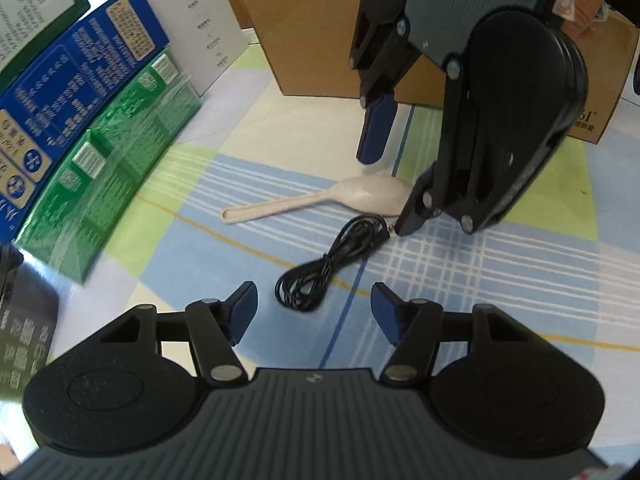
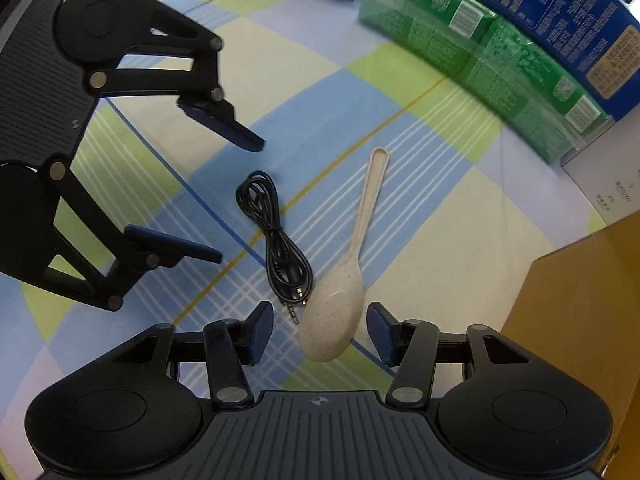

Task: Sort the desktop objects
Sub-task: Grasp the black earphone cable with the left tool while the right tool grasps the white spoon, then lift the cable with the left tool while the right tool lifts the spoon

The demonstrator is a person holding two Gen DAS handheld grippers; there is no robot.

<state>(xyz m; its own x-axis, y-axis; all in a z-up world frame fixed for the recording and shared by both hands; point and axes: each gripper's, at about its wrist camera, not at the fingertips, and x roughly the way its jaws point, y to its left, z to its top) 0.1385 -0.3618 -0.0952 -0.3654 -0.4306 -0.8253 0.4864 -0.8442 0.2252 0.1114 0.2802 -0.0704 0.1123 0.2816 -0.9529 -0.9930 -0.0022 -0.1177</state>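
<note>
A beige plastic spoon (image 1: 320, 199) lies on the checked tablecloth, also in the right wrist view (image 2: 344, 280). A coiled black audio cable (image 1: 332, 260) lies beside it, also in the right wrist view (image 2: 276, 236). My left gripper (image 1: 314, 314) is open and empty, just short of the cable's coil; it shows in the right wrist view (image 2: 240, 200). My right gripper (image 2: 320, 332) is open, its fingers on either side of the spoon's bowl, not closed on it. It shows in the left wrist view (image 1: 390, 196).
Green cartons (image 1: 116, 168) and blue cartons (image 1: 76, 80) stand along the left, with a white box (image 1: 200, 20) behind. An open cardboard box (image 1: 320, 40) stands at the back, also near my right gripper (image 2: 580, 320). A dark box (image 1: 24, 320) is at the left edge.
</note>
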